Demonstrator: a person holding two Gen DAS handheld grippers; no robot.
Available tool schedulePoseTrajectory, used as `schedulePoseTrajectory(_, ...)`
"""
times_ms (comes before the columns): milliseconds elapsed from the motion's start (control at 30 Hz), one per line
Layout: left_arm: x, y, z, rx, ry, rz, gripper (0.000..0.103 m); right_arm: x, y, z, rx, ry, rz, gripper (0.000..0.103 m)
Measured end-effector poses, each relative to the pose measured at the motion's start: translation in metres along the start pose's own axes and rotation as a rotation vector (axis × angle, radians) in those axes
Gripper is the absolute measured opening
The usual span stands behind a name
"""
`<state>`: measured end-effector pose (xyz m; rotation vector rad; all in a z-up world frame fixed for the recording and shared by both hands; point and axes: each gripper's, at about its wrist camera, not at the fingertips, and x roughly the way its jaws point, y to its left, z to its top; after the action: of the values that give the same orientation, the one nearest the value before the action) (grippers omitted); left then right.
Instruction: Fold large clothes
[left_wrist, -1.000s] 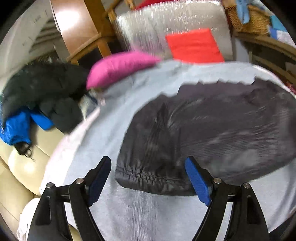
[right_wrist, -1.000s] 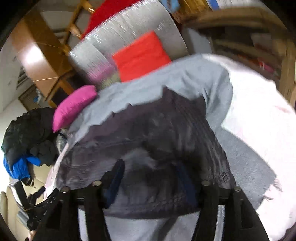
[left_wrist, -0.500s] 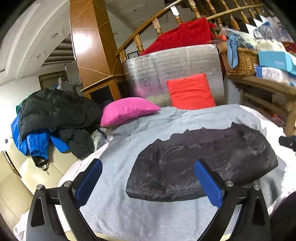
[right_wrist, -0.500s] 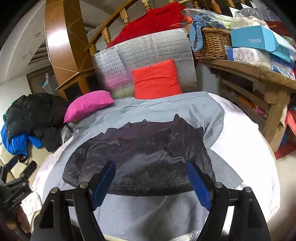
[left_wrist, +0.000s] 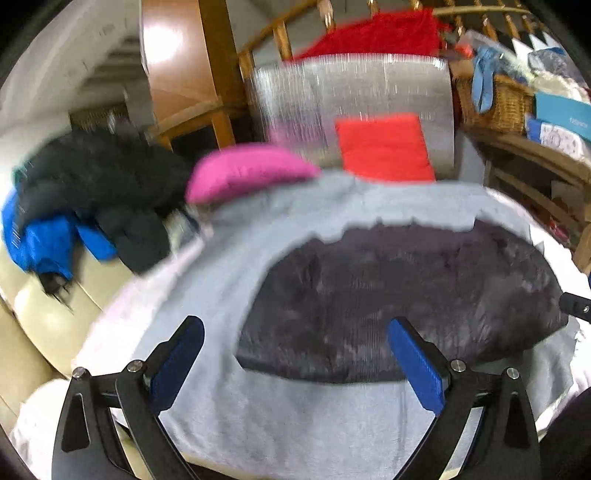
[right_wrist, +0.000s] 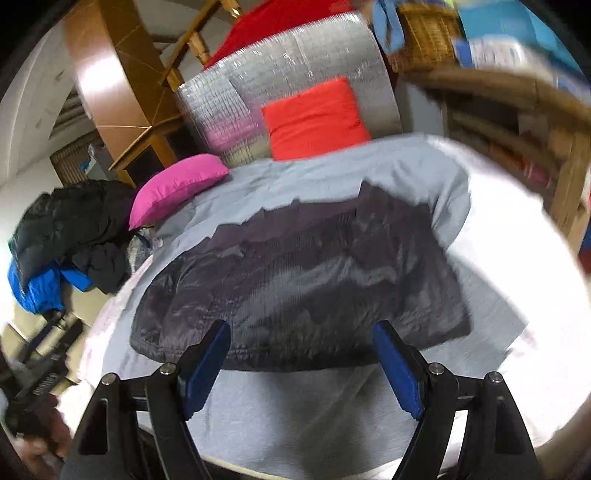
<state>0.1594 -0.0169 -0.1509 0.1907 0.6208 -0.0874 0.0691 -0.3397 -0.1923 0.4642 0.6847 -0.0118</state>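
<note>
A dark grey quilted jacket (left_wrist: 399, 306) lies folded flat on a grey sheet (left_wrist: 295, 417) over a round table. It also shows in the right wrist view (right_wrist: 310, 284). My left gripper (left_wrist: 295, 354) is open and empty, above the near left edge of the jacket. My right gripper (right_wrist: 301, 350) is open and empty, above the jacket's near edge. Neither gripper touches the cloth. Both views are blurred.
A pink cushion (left_wrist: 247, 171) and a red cushion (left_wrist: 384, 147) sit at the table's far side against a silver pad (left_wrist: 351, 88). Black and blue coats (left_wrist: 74, 206) lie piled on a cream sofa at left. A wooden shelf with a basket (left_wrist: 495, 103) stands at right.
Both grippers stay open and empty. Both have dipped back toward the jacket after pulling up and away half a second ago. The jacket has not moved.
</note>
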Motion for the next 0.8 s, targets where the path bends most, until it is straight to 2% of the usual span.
schedulePoseTrajectory(67, 0.034, 0.005, -0.012, -0.026, 0.089, -0.033, 0.100, 0.015, -0.013, -0.005, 0.062, 0.033, 0.031, 0.082)
schedulePoseTrajectory(100, 0.046, 0.007, -0.017, -0.037, 0.120, -0.031, 0.099, 0.021, -0.020, -0.007, 0.088, 0.046, 0.041, 0.082)
schedulePoseTrajectory(133, 0.068, 0.011, -0.025, -0.061, 0.184, -0.027, 0.099, 0.029, -0.030, -0.010, 0.128, 0.065, 0.051, 0.082)
schedulePoseTrajectory(267, 0.116, 0.026, -0.046, -0.163, 0.341, -0.062, 0.099, 0.053, -0.078, -0.020, 0.353, 0.132, 0.097, 0.082)
schedulePoseTrajectory(367, 0.119, 0.035, -0.043, -0.230, 0.334, -0.082, 0.099, 0.062, -0.108, -0.023, 0.491, 0.139, 0.128, 0.082)
schedulePoseTrajectory(467, 0.115, 0.038, -0.040, -0.244, 0.284, -0.041, 0.099, 0.070, -0.120, -0.025, 0.546, 0.143, 0.147, 0.082)
schedulePoseTrajectory(567, 0.120, 0.040, -0.041, -0.268, 0.290, -0.037, 0.099, 0.082, -0.124, -0.020, 0.581, 0.132, 0.180, 0.082)
schedulePoseTrajectory(700, 0.128, 0.037, -0.039, -0.256, 0.294, -0.022, 0.099, 0.104, -0.131, -0.006, 0.637, 0.136, 0.169, 0.083)
schedulePoseTrajectory(767, 0.134, 0.033, -0.039, -0.242, 0.305, -0.027, 0.099, 0.107, -0.131, 0.005, 0.598, 0.081, 0.134, 0.080)
schedulePoseTrajectory(800, 0.136, 0.031, -0.040, -0.240, 0.311, -0.039, 0.099, 0.104, -0.129, 0.011, 0.558, 0.033, 0.089, 0.072)
